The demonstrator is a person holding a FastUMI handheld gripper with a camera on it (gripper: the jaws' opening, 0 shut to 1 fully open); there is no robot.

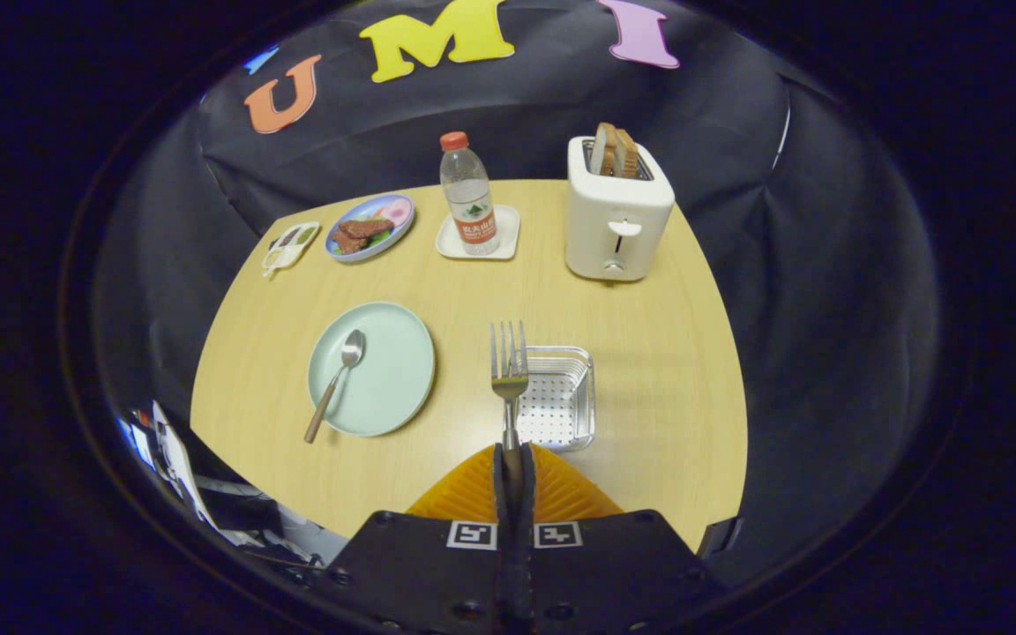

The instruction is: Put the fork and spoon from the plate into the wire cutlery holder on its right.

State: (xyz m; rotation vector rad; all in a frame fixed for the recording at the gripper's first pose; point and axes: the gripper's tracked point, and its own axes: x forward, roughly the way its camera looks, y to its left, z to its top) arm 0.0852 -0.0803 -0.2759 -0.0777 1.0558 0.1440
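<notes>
While clamped tight on the fork (509, 370) handle, gripper (512, 467) at lower centre, tines up beside the wire cutlery holder (574, 423). Spoon (336, 381) left on plate (402, 353), centre-left. Next: shift right, lower, release.

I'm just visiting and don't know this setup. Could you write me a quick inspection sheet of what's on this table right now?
Surface: light wooden table, nothing spilled on it.
Job's things: fork held upright in the gripper, prongs in front of the wire holder's near left corner; spoon lying on the green plate; wire holder to the right of the plate, nothing in it yet.
Clutter: toaster with bread in it, water bottle on a white coaster, blue plate of food, small white dish.
Grippers: fingers closed on the fork's handle.
Cables: nothing seen.
Surroundings: black cloth wall behind the table.
</notes>
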